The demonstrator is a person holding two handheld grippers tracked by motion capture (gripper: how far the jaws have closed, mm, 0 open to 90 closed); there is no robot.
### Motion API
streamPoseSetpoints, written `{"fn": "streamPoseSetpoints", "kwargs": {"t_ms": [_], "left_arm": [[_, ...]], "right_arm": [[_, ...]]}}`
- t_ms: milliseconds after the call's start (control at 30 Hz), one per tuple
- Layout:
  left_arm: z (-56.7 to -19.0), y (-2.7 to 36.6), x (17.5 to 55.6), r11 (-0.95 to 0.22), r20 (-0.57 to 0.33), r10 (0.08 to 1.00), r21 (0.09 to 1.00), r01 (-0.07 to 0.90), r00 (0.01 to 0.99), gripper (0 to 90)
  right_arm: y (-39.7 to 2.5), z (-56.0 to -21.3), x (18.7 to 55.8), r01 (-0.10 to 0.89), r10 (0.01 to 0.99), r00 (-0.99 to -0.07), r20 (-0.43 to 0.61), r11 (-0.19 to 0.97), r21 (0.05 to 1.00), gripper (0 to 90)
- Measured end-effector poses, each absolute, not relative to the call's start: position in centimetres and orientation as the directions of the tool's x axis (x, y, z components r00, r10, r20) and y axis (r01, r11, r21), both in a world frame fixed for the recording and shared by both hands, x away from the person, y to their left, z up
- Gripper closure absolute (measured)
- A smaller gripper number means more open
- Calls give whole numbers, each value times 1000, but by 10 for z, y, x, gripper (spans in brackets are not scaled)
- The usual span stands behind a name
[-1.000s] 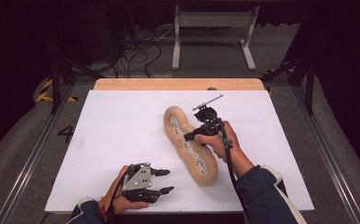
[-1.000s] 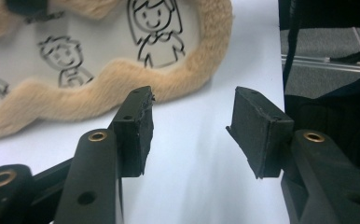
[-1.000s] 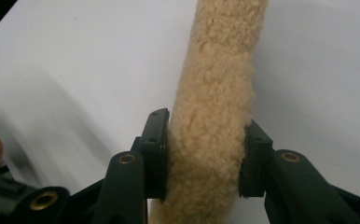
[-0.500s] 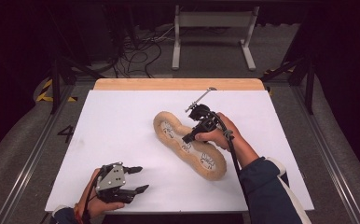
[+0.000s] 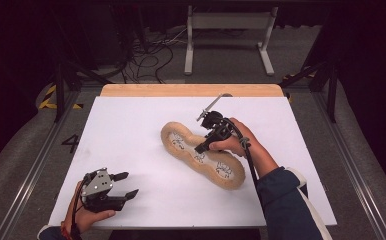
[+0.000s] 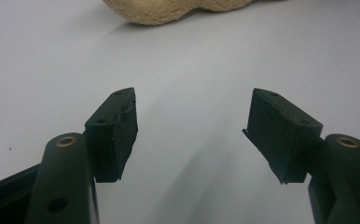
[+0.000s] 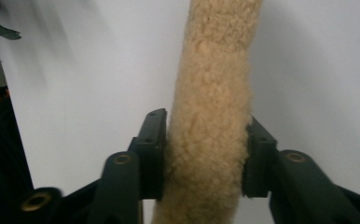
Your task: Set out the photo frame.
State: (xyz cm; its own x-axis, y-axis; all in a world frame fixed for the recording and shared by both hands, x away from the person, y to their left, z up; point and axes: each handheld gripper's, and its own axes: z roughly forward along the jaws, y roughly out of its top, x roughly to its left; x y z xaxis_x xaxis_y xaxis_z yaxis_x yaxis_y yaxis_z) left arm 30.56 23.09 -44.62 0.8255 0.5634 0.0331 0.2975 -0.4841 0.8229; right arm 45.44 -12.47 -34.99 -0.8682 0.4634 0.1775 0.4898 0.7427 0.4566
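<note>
right gripper (image 5: 204, 145) set on tan fleece piece (image 5: 202, 155) | left gripper (image 5: 126, 184) held well apart from it, jaws parted

High view above the table (image 5: 131, 125), facing forward and down, both tongs views close, sharing its white surface

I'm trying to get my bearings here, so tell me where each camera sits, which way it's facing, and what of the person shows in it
High view: above the person's side, looking forward and down on the white table; both forearms, left gripper, right gripper.
Left gripper view: on the left gripper, looking along its open jaws over the table.
Right gripper view: on the right gripper, its jaws clamping the fleecy tan pad.
Shared: all three show that pad.
</note>
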Motion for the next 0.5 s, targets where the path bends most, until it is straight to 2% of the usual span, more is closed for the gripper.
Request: {"fn": "streamPoseSetpoints", "kwargs": {"t_ms": [167,200,267,333,400,500], "left_arm": [[-447,228,316,-479,17,551,825,300,834,320],[-446,228,319,-477,15,550,826,300,835,313],[-447,227,325,-466,10,566,829,310,825,265],[-446,225,331,-450,1,576,835,316,818,247],[-445,224,338,-450,8,585,835,316,811,228],[-443,223,348,-441,6,587,841,313,809,207]], "right_arm": [[-132,-350,446,497,497,-855,146,705,506,428],[-135,-349,443,500,502,-852,151,690,523,434],[-144,-347,437,486,506,-852,134,668,563,430],[-152,-346,430,489,535,-838,104,653,579,377],[-163,-344,420,470,560,-825,75,606,642,397],[-174,-343,409,448,575,-817,50,577,683,404]]}}
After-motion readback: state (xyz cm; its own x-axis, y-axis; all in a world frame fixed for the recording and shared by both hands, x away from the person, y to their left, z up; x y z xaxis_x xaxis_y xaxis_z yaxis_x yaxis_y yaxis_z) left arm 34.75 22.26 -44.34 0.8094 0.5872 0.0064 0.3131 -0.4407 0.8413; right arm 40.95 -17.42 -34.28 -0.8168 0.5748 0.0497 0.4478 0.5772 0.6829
